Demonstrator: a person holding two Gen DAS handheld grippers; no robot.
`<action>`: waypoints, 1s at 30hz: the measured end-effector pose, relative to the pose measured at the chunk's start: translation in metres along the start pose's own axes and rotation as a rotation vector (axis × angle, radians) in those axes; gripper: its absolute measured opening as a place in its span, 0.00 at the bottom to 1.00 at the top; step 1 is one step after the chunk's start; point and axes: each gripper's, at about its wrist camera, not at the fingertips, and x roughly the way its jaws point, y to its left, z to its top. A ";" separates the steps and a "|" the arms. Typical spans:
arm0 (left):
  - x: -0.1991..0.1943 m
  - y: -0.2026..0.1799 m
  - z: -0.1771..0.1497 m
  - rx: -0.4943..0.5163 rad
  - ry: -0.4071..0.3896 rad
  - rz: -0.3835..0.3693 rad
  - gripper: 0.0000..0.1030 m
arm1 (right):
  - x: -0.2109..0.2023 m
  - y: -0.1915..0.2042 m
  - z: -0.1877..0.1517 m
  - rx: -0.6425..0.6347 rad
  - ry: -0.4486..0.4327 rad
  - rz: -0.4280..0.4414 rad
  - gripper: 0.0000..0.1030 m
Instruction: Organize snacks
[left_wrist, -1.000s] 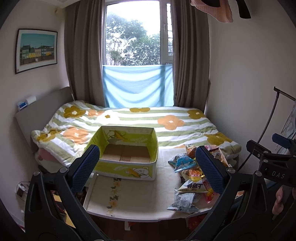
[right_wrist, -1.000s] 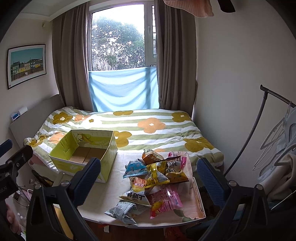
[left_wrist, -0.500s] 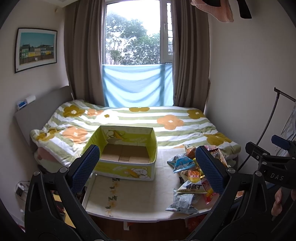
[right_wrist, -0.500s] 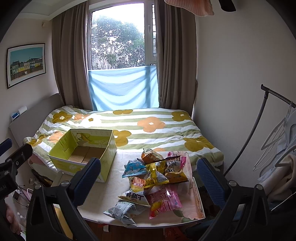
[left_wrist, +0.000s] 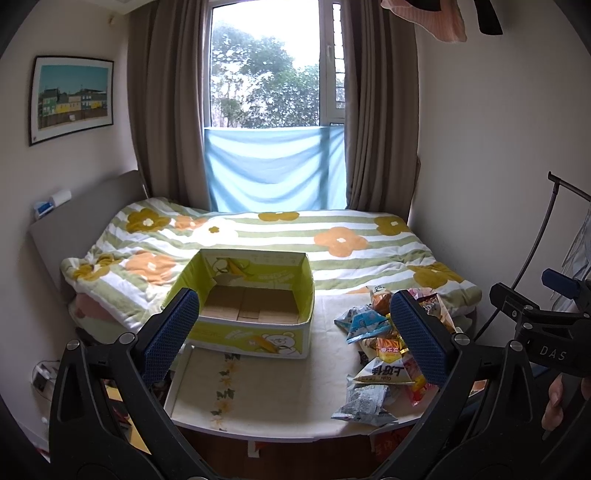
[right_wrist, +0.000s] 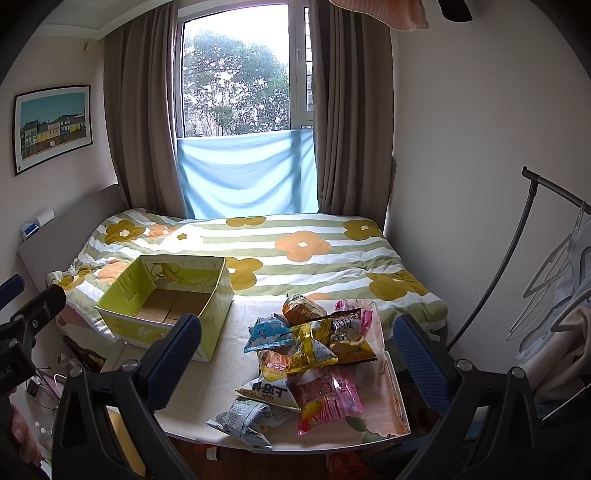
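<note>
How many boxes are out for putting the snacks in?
1: a yellow-green cardboard box on the left of the table, open-topped and empty, apart from the snack pile on the right. No other box shows.

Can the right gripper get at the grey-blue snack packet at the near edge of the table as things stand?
Probably yes. The right gripper is open and empty, and the grey-blue packet lies at the pile's near edge, only partly tucked under the white packet.
</note>
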 end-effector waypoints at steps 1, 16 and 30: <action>0.000 -0.001 0.000 0.001 0.001 0.000 1.00 | 0.000 0.000 0.000 0.000 0.000 0.000 1.00; 0.007 -0.001 -0.003 -0.001 0.016 -0.030 1.00 | 0.007 -0.001 -0.014 0.006 0.011 0.002 1.00; 0.099 -0.031 -0.047 0.070 0.302 -0.267 0.99 | 0.055 -0.036 -0.040 0.119 0.188 -0.027 1.00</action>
